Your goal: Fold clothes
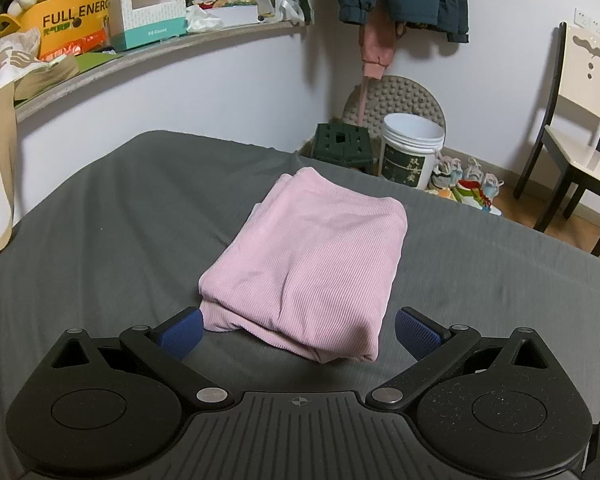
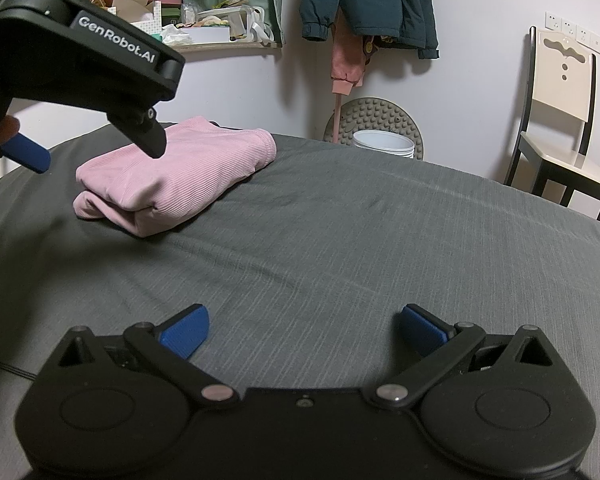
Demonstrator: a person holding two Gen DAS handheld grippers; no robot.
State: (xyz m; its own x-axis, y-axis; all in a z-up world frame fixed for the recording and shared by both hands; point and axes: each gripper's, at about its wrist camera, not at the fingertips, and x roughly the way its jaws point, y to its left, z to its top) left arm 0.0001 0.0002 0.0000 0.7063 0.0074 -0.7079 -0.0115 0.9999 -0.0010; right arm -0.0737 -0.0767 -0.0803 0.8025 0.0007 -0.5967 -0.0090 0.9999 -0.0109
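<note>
Lying folded on the wide grey bedsheet point(image 2: 339, 240), the pink ribbed garment point(image 1: 307, 264) is leaving open fabric all around. The left gripper point(image 1: 298, 330) is hovering spread at its near edge; the right gripper point(image 2: 303, 330) is waiting apart, fingers wide and empty.

Indoor light, moderately dim, soft and even; no glare. Soft shadow under the near edge of the garment point(image 1: 303, 264). Strong fisheye bending: shelf point(image 1: 148, 54) curves, corners vignette black. Focus sharp centrally, slight blur at far right.

Black hand-held gripper point(image 2: 303, 334) — blue pads point(image 2: 186, 334), silver screws.
</note>
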